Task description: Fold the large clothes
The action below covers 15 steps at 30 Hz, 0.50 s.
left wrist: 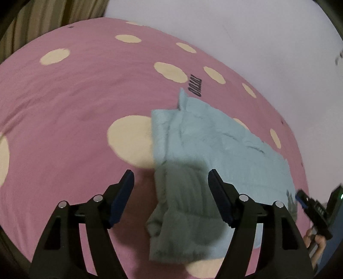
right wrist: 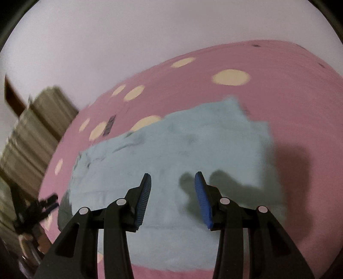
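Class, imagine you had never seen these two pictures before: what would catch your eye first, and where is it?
First, the pink bedspread with big cream dots fills both views. On it lies a pale blue garment, partly folded, right of centre in the left wrist view. The left gripper and right gripper hover open above the cloth, holding nothing.

- The light blue garment is soft, matt cloth, creased and slightly fuzzy.
- The pink bedsheet with cream dots is matt woven fabric, finely rippled.
- The left gripper has matt black plastic arms, shiny metal pivot pins and dark blue pads.
- The right gripper is the same black plastic; its blue fingertips are ribbed, rubbery.
- The wall looks smooth, matt.
- The curtain is dull pleated cloth.
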Tool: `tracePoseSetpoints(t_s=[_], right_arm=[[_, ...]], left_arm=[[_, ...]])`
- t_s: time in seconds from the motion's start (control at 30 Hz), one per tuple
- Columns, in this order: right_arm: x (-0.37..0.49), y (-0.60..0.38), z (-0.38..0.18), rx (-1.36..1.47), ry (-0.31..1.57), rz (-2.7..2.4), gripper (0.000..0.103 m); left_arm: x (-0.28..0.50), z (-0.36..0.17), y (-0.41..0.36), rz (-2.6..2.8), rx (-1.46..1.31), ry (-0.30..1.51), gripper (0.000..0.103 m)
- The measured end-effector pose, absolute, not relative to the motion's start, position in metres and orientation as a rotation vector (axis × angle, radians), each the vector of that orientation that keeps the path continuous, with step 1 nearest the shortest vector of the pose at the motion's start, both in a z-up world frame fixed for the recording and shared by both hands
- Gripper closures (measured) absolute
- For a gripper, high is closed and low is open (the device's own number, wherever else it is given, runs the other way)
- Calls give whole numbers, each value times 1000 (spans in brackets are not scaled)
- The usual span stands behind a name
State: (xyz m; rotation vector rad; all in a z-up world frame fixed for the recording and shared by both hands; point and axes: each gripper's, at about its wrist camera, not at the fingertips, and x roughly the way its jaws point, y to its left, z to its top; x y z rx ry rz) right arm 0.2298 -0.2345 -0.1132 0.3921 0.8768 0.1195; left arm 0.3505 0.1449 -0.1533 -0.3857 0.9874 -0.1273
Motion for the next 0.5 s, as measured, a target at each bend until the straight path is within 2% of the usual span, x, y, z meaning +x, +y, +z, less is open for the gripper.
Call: tracePoseSetpoints(t_s=[0.23, 0.5], right_arm=[[269, -152, -125, 176, 912, 121, 60], [285, -128, -164, 44, 1003, 68, 60]], left_arm=[[375, -162, 136, -145, -324, 1019, 32], [392, -178, 123, -190, -240, 1074, 31]])
